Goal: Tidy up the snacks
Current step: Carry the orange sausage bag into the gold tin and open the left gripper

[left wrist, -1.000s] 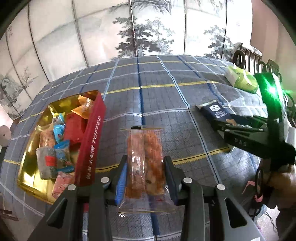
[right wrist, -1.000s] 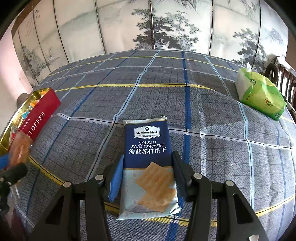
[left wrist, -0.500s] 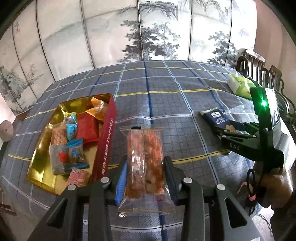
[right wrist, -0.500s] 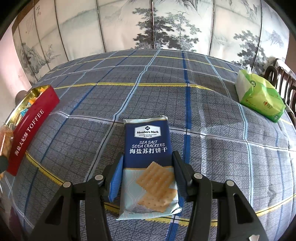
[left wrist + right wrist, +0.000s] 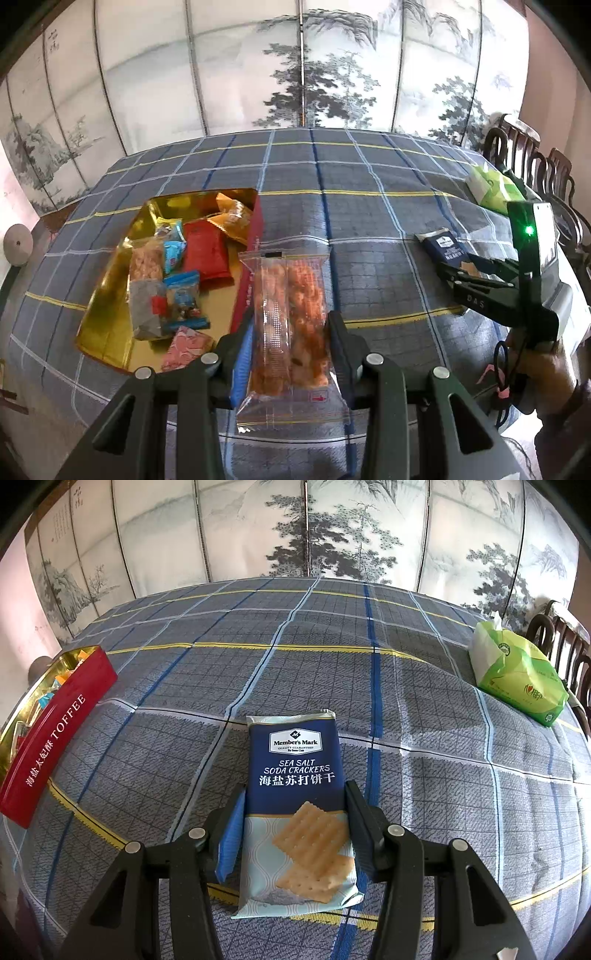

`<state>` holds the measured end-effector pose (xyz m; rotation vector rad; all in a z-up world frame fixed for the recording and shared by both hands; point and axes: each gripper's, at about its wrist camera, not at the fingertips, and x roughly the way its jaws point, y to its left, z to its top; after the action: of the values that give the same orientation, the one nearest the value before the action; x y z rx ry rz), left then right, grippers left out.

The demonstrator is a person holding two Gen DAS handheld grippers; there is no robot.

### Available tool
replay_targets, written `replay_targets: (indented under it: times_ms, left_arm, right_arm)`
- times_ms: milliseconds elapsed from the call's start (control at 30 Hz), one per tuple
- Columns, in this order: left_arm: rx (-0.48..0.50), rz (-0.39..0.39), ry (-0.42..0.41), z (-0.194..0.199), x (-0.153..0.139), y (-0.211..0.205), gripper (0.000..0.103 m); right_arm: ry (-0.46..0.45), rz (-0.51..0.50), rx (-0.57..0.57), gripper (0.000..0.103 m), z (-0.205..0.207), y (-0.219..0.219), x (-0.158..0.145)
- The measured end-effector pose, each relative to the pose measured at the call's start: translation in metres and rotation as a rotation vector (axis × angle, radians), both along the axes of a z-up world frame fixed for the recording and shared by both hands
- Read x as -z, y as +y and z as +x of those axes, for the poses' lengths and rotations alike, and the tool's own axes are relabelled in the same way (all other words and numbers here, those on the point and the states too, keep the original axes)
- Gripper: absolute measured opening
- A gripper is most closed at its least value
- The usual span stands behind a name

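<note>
The near end of a clear snack packet [image 5: 291,325] is clamped between the narrowly parted jaws of the left gripper [image 5: 290,354]; its crimped lower seam hangs below the fingers, and the orange-brown pieces inside are seen through glossy film. The packet is held off the checked tablecloth [image 5: 369,221], beside the long red wall of the toffee tin [image 5: 247,266], part of which is hidden behind it. Inside the tin's gold interior, several small wrapped snacks are piled; their print cannot be read. In the right wrist view, the soda cracker pack [image 5: 299,805], matte blue with a pale wavy lower half, is flanked by the right gripper [image 5: 295,830], jaws somewhat wider and against both long edges. Whether the pack is lifted or lies on the cloth cannot be told. Only the tin's red side [image 5: 55,738] and a sliver of its contents are visible at the left border. Farther right, a soft green tissue pack [image 5: 517,675] lies near the table edge, with dark wooden chairs [image 5: 528,158] cut off beyond. A painted folding screen [image 5: 332,535] closes the background.
</note>
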<state>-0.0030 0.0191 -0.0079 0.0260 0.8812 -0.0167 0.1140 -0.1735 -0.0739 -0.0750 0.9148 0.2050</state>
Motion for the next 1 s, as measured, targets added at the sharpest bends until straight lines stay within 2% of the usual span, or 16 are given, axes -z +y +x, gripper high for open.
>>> replay_targets:
  times_ms: [167, 333, 500, 633, 800, 1000]
  left_arm:
    - [-0.040, 0.006, -0.017, 0.004, -0.010, 0.023, 0.038]
    - [-0.122, 0.027, -0.036, 0.017, -0.022, 0.070, 0.038]
    - [-0.209, 0.042, -0.022, 0.034, -0.023, 0.126, 0.038]
    - [-0.249, 0.076, 0.005, 0.044, -0.016, 0.156, 0.038]
    - [-0.253, 0.101, 0.059, 0.052, 0.005, 0.168, 0.038]
    - [-0.256, 0.099, 0.081, 0.055, 0.017, 0.168, 0.038]
  right_arm:
    - [0.000, -0.001, 0.000, 0.050, 0.000, 0.000, 0.000]
    - [0.000, -0.001, 0.000, 0.050, 0.000, 0.000, 0.000]
    - [0.000, -0.001, 0.000, 0.050, 0.000, 0.001, 0.000]
    - [0.000, -0.002, 0.000, 0.051, 0.000, 0.001, 0.000]
    - [0.000, -0.003, 0.000, 0.051, 0.000, 0.002, 0.000]
    - [0.000, -0.005, 0.000, 0.051, -0.001, 0.002, 0.000]
